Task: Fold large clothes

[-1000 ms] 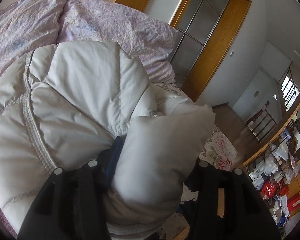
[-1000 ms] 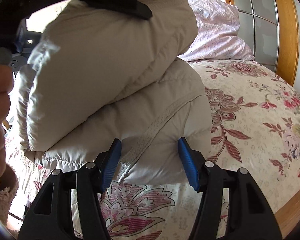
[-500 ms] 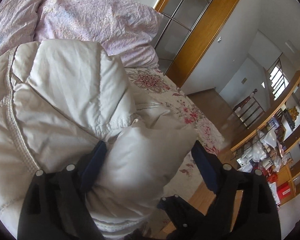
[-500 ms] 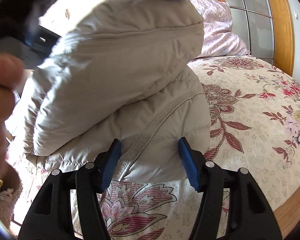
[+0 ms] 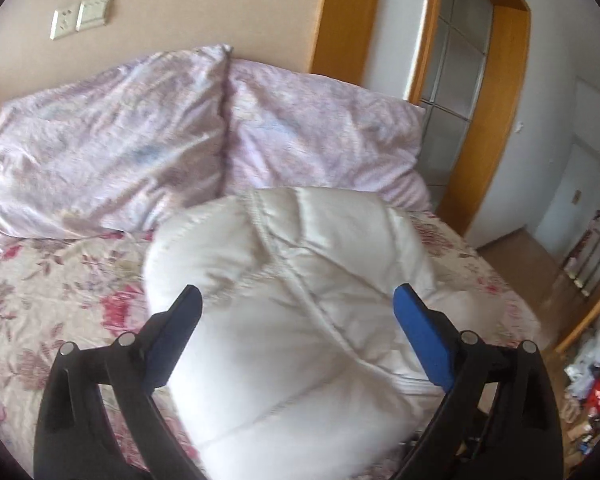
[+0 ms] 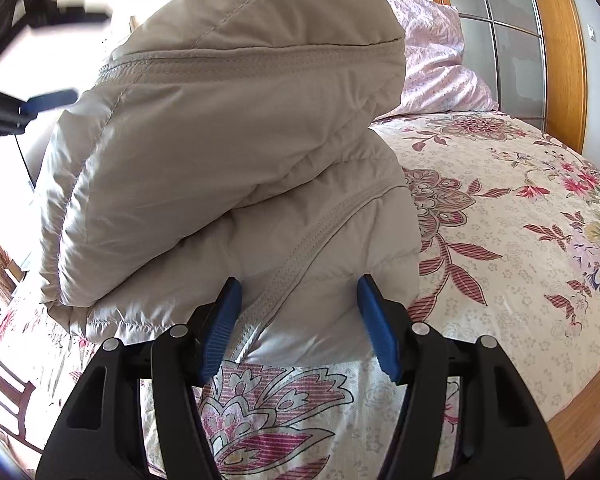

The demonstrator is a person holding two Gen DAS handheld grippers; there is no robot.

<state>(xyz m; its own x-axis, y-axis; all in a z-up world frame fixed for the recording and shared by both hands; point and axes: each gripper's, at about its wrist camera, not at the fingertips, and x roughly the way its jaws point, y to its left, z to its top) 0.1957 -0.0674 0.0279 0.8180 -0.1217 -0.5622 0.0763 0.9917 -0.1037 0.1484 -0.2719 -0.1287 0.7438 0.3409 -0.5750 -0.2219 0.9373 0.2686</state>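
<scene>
Pale quilted jacket (image 6: 228, 168) folded into stacked layers on floral bedspread (image 6: 520, 240), below pillows (image 5: 112, 152). Left gripper (image 5: 296, 320) wide, empty; right gripper (image 6: 298, 312) parted, straddling lower fold, unclamped. Folding judged nearly complete.

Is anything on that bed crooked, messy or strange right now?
The puffy cream jacket is the odd thing: its upper fold sits askew, puffed up and tilted over the lower layer instead of lying flat. The left gripper and right gripper are both open around it. The floral bedspread and pillows look ordinary.
</scene>
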